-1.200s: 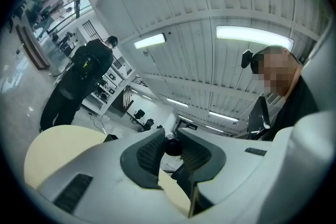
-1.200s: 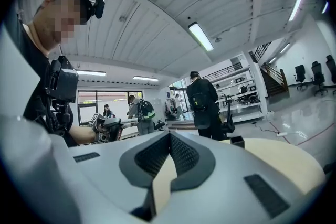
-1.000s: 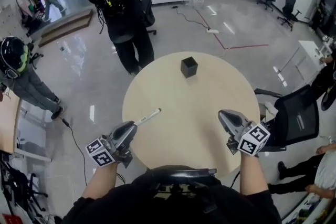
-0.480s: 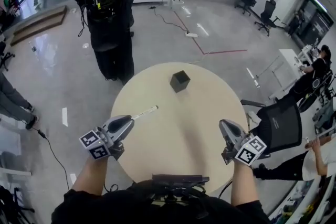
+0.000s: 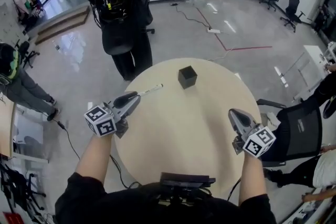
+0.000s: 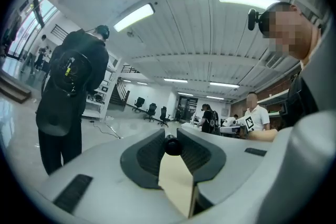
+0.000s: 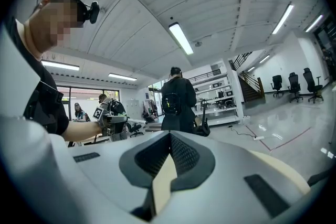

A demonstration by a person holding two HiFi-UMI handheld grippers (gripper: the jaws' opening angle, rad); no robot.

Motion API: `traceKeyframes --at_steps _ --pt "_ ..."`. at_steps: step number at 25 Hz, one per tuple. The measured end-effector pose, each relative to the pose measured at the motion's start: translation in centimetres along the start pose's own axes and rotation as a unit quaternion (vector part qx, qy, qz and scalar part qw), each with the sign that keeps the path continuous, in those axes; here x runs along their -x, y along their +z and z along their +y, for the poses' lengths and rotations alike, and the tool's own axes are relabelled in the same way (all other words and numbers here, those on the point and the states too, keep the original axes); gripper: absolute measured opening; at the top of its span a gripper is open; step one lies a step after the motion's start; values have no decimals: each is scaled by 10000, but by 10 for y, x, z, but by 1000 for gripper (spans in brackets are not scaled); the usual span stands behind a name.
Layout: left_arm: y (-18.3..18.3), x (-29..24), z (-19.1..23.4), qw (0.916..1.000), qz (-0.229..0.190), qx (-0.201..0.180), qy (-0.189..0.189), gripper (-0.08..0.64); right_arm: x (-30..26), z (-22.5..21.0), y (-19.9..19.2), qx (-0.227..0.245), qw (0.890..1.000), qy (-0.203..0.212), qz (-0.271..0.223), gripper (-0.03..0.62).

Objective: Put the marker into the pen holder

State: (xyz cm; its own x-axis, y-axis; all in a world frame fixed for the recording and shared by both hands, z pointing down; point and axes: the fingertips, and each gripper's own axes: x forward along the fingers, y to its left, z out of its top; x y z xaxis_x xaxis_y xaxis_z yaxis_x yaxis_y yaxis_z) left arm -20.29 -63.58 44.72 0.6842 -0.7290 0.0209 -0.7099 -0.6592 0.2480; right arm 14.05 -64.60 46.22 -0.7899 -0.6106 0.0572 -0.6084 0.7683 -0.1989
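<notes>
Bright, even light falls from long ceiling lamps (image 6: 134, 17); white glare streaks the glossy floor (image 5: 71, 52). Shadows are faint. Edges bend strongly, corners go black, and the right gripper (image 7: 170, 135) looks soft up close.

The head camera looks steeply down on the round table (image 5: 184, 128), which fills mid-frame, with the left gripper (image 5: 137, 96) at lower left and the right gripper (image 5: 234, 113) at lower right. Each gripper camera sits close behind its own jaws and faces level across the tabletop. All three views share the standing person in black (image 5: 123, 13), who is at upper left in the head view, at the left in the left gripper view and at centre in the right gripper view.
</notes>
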Motion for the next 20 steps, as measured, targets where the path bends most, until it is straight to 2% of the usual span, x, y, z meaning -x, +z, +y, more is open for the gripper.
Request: traceKeyframes --at_steps 5,9,16,20 --pt "-3 -57 8 9977 605 -306 -101 66 -7 -17 -14 0 10000 66 38 2" --pt "-19 -100 39 9923 1149 -451 -79 66 -13 -26 -26 -5 10000 -35 18 2" --pt "-42 -164 88 9785 1908 -778 23 66 -32 -51 -44 -106 9998 -176 75 2" --pt "-59 -201 108 9680 2321 -956 -17 66 -51 -67 -50 -109 9997 -193 123 2"
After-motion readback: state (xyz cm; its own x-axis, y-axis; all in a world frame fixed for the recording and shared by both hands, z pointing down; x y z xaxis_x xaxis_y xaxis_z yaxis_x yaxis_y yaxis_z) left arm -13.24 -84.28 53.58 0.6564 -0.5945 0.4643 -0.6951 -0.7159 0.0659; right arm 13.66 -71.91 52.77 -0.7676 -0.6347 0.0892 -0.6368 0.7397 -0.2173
